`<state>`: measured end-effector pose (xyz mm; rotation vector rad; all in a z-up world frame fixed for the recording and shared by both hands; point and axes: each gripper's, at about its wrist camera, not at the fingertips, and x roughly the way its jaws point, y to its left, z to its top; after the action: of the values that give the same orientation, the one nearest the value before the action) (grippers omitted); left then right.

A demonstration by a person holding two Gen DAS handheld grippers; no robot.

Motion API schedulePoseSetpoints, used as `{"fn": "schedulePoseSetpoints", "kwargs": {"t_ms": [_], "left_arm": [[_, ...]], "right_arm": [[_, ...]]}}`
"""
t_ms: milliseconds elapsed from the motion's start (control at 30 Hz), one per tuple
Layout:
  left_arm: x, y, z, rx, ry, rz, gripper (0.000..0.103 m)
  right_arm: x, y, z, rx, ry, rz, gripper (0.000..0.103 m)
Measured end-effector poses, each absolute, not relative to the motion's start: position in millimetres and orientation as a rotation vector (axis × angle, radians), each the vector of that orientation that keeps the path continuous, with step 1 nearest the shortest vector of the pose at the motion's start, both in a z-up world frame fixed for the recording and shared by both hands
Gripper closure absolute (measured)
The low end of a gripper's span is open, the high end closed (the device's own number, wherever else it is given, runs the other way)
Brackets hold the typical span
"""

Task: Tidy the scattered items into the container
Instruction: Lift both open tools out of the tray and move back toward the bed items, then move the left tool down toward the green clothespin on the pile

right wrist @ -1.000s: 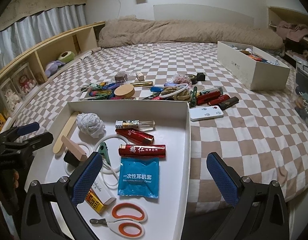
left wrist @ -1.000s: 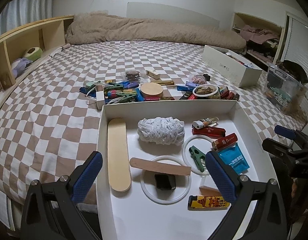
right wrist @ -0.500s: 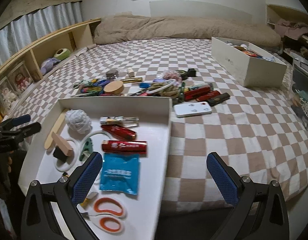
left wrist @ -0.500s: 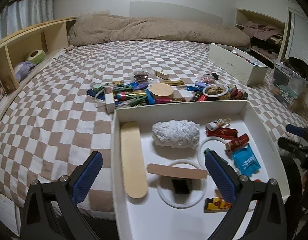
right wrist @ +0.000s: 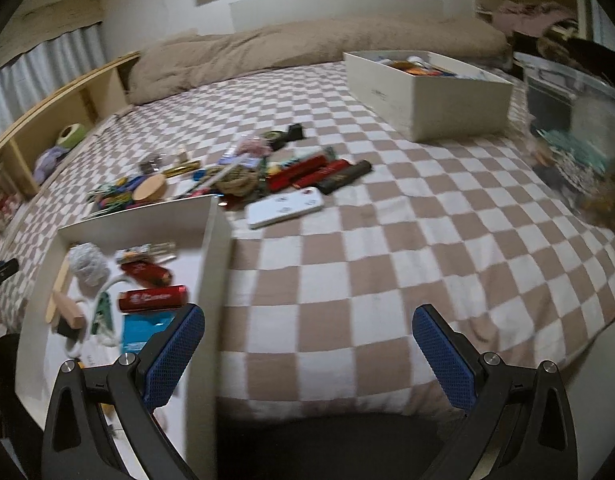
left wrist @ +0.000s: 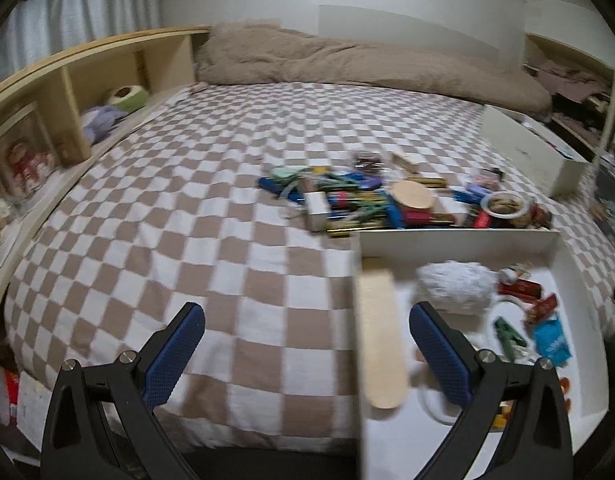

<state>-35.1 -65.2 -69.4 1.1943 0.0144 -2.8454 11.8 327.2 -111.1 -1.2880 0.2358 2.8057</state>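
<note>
The white container (left wrist: 459, 240) sits on the checkered bed (left wrist: 179, 220), already holding a wooden stick (left wrist: 381, 340), a white yarn ball (left wrist: 455, 286) and red tubes. Scattered items (right wrist: 243, 176) lie just beyond its far wall. The left gripper (left wrist: 307, 354) and right gripper (right wrist: 309, 354) both hover empty, jaws spread wide

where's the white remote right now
In the right wrist view the white remote lies on the checkered bedspread, just right of the white box's far corner, in front of the red and black tubes.
</note>
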Motion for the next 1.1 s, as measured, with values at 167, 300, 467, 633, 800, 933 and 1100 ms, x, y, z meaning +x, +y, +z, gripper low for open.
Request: {"fn": "schedulePoseSetpoints", "kwargs": {"t_ms": [167, 300, 467, 633, 800, 933, 1100], "left_arm": [[-41, -83, -69, 1.210, 0.047, -2.812, 0.000], [-54, -96, -65, 1.203, 0.020, -2.786, 0.000], [-79, -111, -71, 1.247, -0.072, -2.737, 0.000], [-110, -123, -91, 1.369, -0.080, -2.694, 0.000], [-142, -122, -115, 1.482, -0.047, -2.680, 0.000], [-167, -117, -132, 1.551, -0.141, -2.643, 0.000], [-183, -114, -146, 1.548, -0.251, -2.607, 0.000]], "right_arm": [[-2, 335, -120, -1.344, 0.164, 2.745, 0.000], [-16, 339, -126, -1.389, 0.113, 2.728, 0.000], [-39, 350, -135, -1.451, 0.115, 2.700, 0.000], [-59, 362, -145, -1.492, 0.152, 2.655, 0.000], [-78, 370, -159, -1.537, 0.159, 2.601, 0.000], [-87, 368, -168, -1.554, 0.103, 2.570, 0.000], [-96, 370, -170, -1.555, 0.108, 2.561, 0.000]]}}
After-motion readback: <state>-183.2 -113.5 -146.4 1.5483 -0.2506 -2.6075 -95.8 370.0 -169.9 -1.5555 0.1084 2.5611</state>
